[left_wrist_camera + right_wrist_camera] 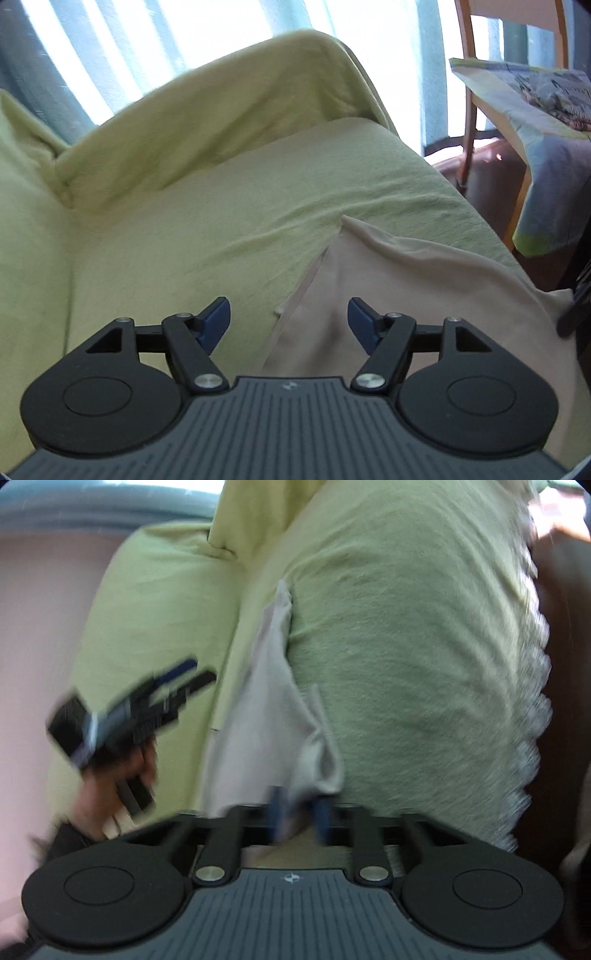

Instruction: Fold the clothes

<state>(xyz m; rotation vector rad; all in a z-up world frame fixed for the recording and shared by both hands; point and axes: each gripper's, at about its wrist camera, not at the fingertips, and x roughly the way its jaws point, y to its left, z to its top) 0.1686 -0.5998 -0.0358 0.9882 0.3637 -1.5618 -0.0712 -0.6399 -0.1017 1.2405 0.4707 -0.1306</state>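
A beige garment (406, 295) lies on the seat of a sofa draped in light green cloth (221, 221). My left gripper (290, 310) hangs open just above the garment's left edge, with nothing pressed between its blue pads (218, 317). In the blurred right wrist view the same beige garment (266, 709) runs up along the green sofa cover (406, 664). My right gripper (299, 812) is shut on a bunched end of it, cloth squeezed between its blue pads. The left gripper (201, 670) shows at the left, held by a hand (110, 786).
Sofa back cushions rise behind the seat, with a bright curtained window (110, 55) beyond. To the right stand a wooden chair (469, 74) and a table under a patterned cloth (546, 110), on a dark wooden floor (491, 173).
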